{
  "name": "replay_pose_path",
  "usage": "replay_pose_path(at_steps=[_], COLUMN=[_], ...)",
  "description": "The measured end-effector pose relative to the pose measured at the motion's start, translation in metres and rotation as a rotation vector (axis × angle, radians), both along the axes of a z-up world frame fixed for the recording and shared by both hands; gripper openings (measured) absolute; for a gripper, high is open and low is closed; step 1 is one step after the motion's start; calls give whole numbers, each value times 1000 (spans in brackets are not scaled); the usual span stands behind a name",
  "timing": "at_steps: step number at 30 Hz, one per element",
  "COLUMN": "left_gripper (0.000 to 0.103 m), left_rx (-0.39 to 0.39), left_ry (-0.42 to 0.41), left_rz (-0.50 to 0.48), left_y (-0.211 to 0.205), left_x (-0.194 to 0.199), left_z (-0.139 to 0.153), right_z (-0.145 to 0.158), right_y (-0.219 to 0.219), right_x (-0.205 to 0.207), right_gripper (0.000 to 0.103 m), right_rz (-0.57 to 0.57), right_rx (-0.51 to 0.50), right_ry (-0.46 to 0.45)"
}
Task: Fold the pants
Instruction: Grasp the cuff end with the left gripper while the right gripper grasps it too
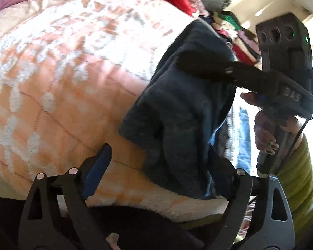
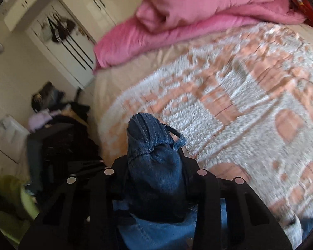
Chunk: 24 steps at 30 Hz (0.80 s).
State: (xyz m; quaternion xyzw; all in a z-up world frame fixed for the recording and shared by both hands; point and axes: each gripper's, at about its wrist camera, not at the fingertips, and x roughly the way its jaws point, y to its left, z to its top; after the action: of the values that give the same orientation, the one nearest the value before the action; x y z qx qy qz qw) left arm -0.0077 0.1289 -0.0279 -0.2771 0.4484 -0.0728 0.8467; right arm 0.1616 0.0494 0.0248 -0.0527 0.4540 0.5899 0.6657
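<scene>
Dark blue denim pants bunched, pinched in right gripper; left gripper fingers spread over orange-white fleece blanket. Strap lettering unreadable.

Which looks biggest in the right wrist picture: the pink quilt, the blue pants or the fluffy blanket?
1. Fluffy blanket
2. Pink quilt
3. Blue pants, though they are bunched right by the camera, so they look bigger than they are.
</scene>
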Motion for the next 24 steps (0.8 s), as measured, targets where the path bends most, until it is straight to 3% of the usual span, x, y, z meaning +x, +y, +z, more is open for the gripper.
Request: replay_pose_path(at_steps=[5, 12, 16, 24], left_gripper=[91, 92, 76, 64], left_rx=[-14, -46, -17, 31], left_ry=[-14, -61, -78, -94], left_rz=[-52, -121, -149, -172], left_y=[-23, -55, -71, -91], left_x=[1, 9, 14, 7], left_z=[6, 23, 32, 40], right_z=[25, 39, 37, 35], right_y=[-45, -90, -106, -141], right_x=[-3, -6, -10, -9], right_gripper=[35, 35, 35, 38], right_rz=[-25, -65, -76, -128], right_rx=[110, 177, 185, 202], right_ry=[-2, -18, -27, -23])
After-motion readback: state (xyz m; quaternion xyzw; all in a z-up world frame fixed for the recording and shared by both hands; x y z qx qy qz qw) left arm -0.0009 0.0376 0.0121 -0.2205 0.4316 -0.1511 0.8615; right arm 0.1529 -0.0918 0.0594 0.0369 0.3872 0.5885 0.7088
